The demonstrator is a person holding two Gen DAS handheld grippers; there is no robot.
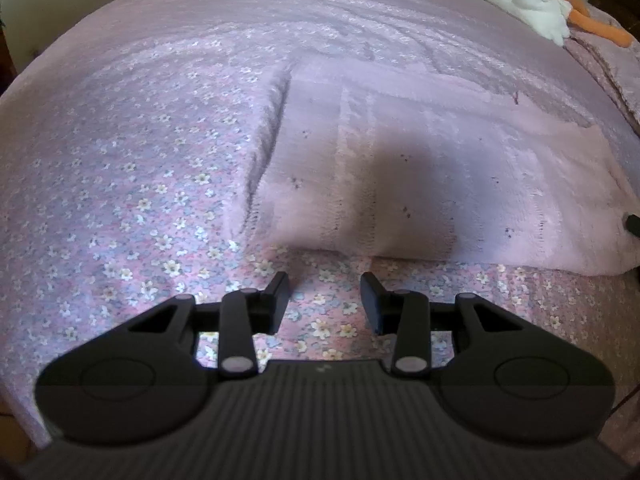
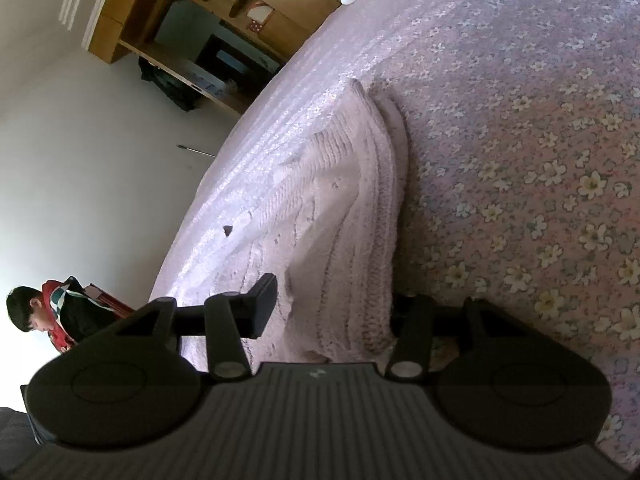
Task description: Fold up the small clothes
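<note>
My left hand-held gripper [image 1: 325, 303] hovers wide open and empty, the folded pink knitted garment [image 1: 420, 184] just ahead on the floral bedspread [image 1: 120, 184]. My right hand-held gripper [image 2: 332, 308] straddles the garment's edge, one finger hidden beneath, so I cannot tell its grip.

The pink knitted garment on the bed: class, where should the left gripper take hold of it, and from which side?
Probably the near edge of the pink knitted garment, approached from the front, low along the bedspread. That edge lies thick and rounded just ahead of the open left gripper. The right gripper already straddles another edge, one finger hidden beneath.
</note>
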